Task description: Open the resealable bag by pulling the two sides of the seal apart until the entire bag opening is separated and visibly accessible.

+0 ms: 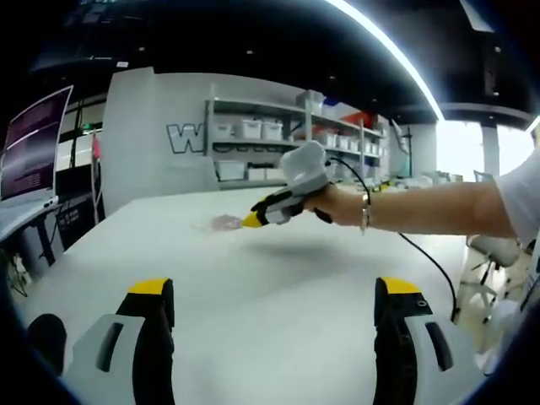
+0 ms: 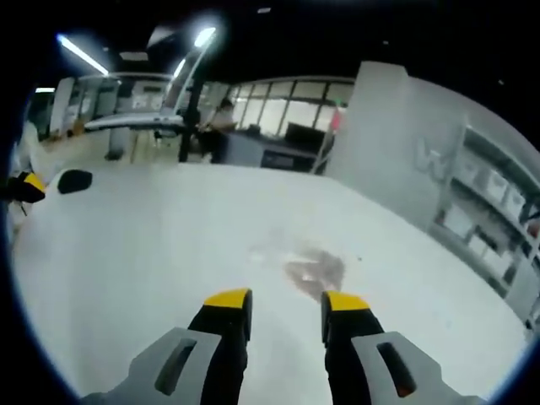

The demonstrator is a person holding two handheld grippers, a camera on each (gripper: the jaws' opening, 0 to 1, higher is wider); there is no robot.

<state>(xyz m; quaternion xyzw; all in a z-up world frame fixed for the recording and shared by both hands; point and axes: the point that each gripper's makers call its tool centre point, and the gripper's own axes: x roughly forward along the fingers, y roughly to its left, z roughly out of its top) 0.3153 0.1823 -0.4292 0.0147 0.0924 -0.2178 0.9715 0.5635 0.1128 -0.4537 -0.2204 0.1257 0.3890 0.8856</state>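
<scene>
Right gripper (image 2: 285, 304) at frame bottom, jaws slightly parted, empty; the resealable bag (image 2: 314, 270) lies just beyond on the tabletop (image 2: 152, 245). Left gripper (image 1: 274, 291) gapes wide, empty. The flat clear film risks sliding or a double-layer pinch.

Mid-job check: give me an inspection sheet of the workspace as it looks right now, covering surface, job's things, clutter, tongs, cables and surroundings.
Surface: white table, bare around the bag.
Job's things: clear bag lying flat on the table; whether its seal is open cannot be told.
Clutter: dark round object near the table's far edge.
Tongs: left tongs open wide over bare table; right tongs open, just short of the bag, not gripping it.
Cables: black cable trailing from the right tongs past the person's arm.
Surroundings: shelves with white bins, a monitor, windows and ceiling strip lights.
</scene>
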